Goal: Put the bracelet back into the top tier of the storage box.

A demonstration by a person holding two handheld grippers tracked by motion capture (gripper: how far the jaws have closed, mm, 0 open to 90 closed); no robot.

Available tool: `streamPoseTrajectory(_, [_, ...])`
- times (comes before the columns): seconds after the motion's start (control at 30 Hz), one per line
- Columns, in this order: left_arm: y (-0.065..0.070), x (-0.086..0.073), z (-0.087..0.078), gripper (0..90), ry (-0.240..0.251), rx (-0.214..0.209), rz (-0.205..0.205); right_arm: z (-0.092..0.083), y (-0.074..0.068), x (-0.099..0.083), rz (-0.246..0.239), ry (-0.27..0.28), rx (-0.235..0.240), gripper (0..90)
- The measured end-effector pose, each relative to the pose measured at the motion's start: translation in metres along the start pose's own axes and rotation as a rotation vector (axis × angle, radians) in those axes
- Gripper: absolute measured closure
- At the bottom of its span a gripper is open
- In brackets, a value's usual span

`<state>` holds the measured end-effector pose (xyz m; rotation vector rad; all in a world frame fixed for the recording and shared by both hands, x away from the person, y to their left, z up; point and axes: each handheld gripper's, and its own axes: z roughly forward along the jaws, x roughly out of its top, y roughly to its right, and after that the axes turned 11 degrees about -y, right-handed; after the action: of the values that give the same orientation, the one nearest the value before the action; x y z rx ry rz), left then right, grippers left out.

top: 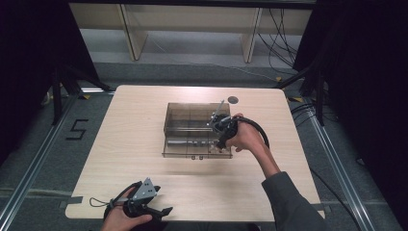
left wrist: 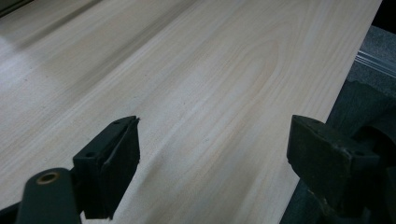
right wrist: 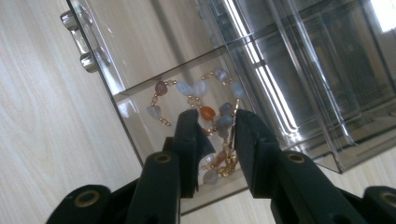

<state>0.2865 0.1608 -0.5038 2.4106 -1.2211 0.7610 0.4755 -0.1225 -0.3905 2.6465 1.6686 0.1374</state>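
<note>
A smoky clear plastic box (top: 167, 130) with several compartments stands in the middle of the wooden table (top: 130, 159). A bracelet (right wrist: 187, 88) of pale, grey and orange beads with gold links lies in its front right compartment. My right gripper (top: 222, 143) reaches down into that compartment. Its jaws (right wrist: 218, 123) stand a little apart, open, with part of the bracelet between them and no pad visibly pressing on it. My left gripper (top: 161, 213) rests at the table's front edge, left of centre. It is wide open (left wrist: 215, 140) over bare wood.
The box's clear wall (right wrist: 140, 51) carries small metal latches (right wrist: 77, 37) on its front. A dark, long item (top: 187, 143) lies in the front row of the box. A round dark spot (top: 233, 99) marks the table behind the box. Black curtains flank the table.
</note>
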Motion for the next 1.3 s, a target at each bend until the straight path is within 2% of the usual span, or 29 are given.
streamPoseTrajectory(0.1, [0.000,0.000,0.000,17.2,0.000,0.001,0.013,-0.003,-0.001,-0.002,0.013,0.007,-0.011,67.6])
streamPoseTrajectory(0.13, [-0.001,0.000,0.000,17.3,0.000,0.002,0.017,-0.004,-0.001,-0.003,0.004,0.012,-0.012,66.9])
streamPoseTrajectory(0.17, [0.000,0.000,0.000,17.2,0.000,-0.001,0.000,-0.006,-0.001,-0.003,0.004,0.019,-0.015,66.1])
streamPoseTrajectory(0.33, [0.000,0.000,0.000,17.3,0.000,-0.001,0.001,-0.014,-0.006,-0.008,0.001,0.049,-0.022,60.5])
streamPoseTrajectory(0.37, [0.000,0.000,0.000,17.2,-0.001,-0.001,0.002,-0.015,-0.008,-0.009,0.019,0.055,-0.025,59.1])
streamPoseTrajectory(0.4, [0.000,0.000,0.000,17.2,-0.001,-0.001,0.003,-0.016,-0.009,-0.010,-0.009,0.066,-0.030,57.7])
streamPoseTrajectory(0.43, [0.000,0.000,0.000,17.2,-0.001,-0.001,0.002,-0.017,-0.011,-0.011,0.016,0.078,-0.040,56.3])
streamPoseTrajectory(0.47, [-0.001,0.000,0.000,17.2,0.000,0.004,0.020,-0.018,-0.013,-0.013,0.024,0.096,-0.046,55.7])
streamPoseTrajectory(0.5, [-0.001,0.000,0.000,17.2,0.000,0.003,0.019,-0.020,-0.014,-0.014,0.007,0.109,-0.045,54.6])
streamPoseTrajectory(0.6, [0.000,0.000,0.000,17.2,0.000,-0.007,0.002,-0.023,-0.016,-0.017,0.012,0.126,-0.058,51.4])
streamPoseTrajectory(0.7, [0.000,0.000,0.000,17.2,0.000,-0.001,0.001,-0.026,-0.019,-0.021,0.018,0.149,-0.047,49.1])
streamPoseTrajectory(0.73, [0.000,0.000,0.000,17.2,-0.001,0.000,-0.001,-0.027,-0.021,-0.022,0.043,0.149,-0.037,48.4])
streamPoseTrajectory(0.77, [-0.001,0.000,0.000,17.2,0.000,0.003,0.018,-0.026,-0.021,-0.023,0.019,0.165,-0.041,46.9])
streamPoseTrajectory(0.8, [-0.001,0.000,0.000,17.3,0.004,-0.001,0.013,-0.027,-0.022,-0.026,0.037,0.170,-0.041,45.7])
streamPoseTrajectory(0.83, [-0.001,0.000,0.000,17.2,0.000,-0.002,0.017,-0.026,-0.021,-0.027,0.015,0.183,-0.048,45.3])
streamPoseTrajectory(0.87, [0.000,0.000,0.001,17.2,0.001,-0.006,0.000,-0.027,-0.023,-0.029,0.043,0.181,-0.045,44.7])
streamPoseTrajectory(0.9, [0.000,0.000,0.001,17.2,0.001,-0.004,-0.002,-0.026,-0.023,-0.030,0.027,0.194,-0.045,43.7])
streamPoseTrajectory(0.93, [0.000,0.000,0.000,17.2,-0.001,-0.006,0.002,-0.026,-0.025,-0.033,0.054,0.196,-0.038,43.5])
streamPoseTrajectory(0.97, [-0.001,0.000,0.000,17.2,-0.003,-0.002,0.018,-0.026,-0.026,-0.035,0.058,0.204,-0.039,43.6])
streamPoseTrajectory(1.0, [0.000,0.000,0.000,17.2,0.001,-0.002,0.007,-0.026,-0.026,-0.036,0.059,0.210,-0.041,43.4])
streamPoseTrajectory(1.1, [-0.002,0.000,0.000,17.2,-0.008,0.007,0.021,-0.025,-0.030,-0.041,0.063,0.230,-0.035,42.1])
streamPoseTrajectory(1.17, [-0.002,0.000,0.000,17.2,0.001,0.006,0.014,-0.025,-0.032,-0.043,0.084,0.240,-0.030,41.5])
streamPoseTrajectory(1.2, [-0.002,0.000,0.000,17.2,-0.001,0.000,0.014,-0.025,-0.032,-0.045,0.072,0.248,-0.032,41.3])
streamPoseTrajectory(1.23, [-0.001,-0.001,0.000,17.2,0.001,0.001,-0.007,-0.025,-0.033,-0.046,0.069,0.251,-0.030,41.0])
streamPoseTrajectory(1.3, [-0.002,-0.001,0.000,17.2,-0.003,0.009,-0.002,-0.025,-0.035,-0.049,0.086,0.261,-0.036,39.7])
